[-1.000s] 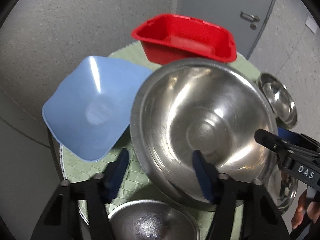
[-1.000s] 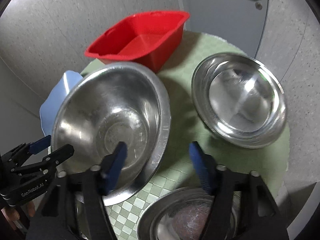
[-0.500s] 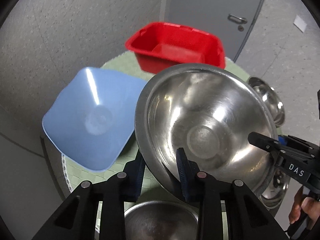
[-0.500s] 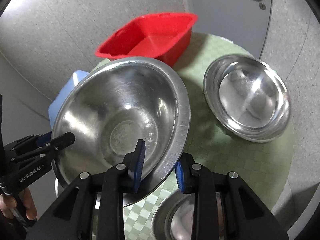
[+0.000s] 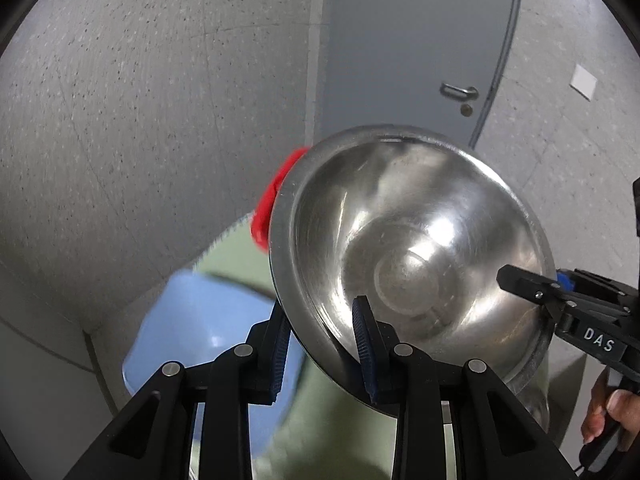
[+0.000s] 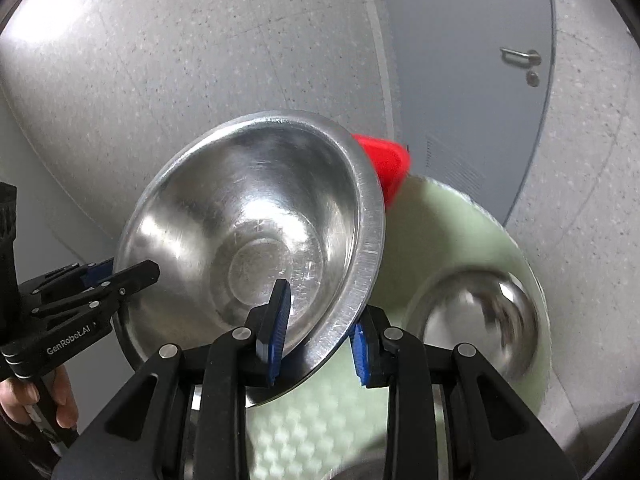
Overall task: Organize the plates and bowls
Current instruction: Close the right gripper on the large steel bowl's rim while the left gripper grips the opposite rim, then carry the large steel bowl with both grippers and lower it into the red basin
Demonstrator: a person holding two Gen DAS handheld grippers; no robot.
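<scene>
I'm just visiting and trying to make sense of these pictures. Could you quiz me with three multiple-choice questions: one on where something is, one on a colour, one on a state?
1. Where on the large steel bowl do the two grippers grip?
A. Both on one side
B. On opposite sides of its rim
C. On its base

2. What colour is the tub that peeks out behind the bowl?
A. Red
B. Yellow
C. Black

3. What state is the large bowl in?
A. Upside down on the mat
B. Stacked in the blue bowl
C. Clamped and tilted

Answers: 1 B, the left gripper pinches the rim on one side and the right gripper on the other. 2 A, a red corner shows past the rim. 3 C, the bowl's mouth leans toward both cameras with pads on its wall.
</scene>
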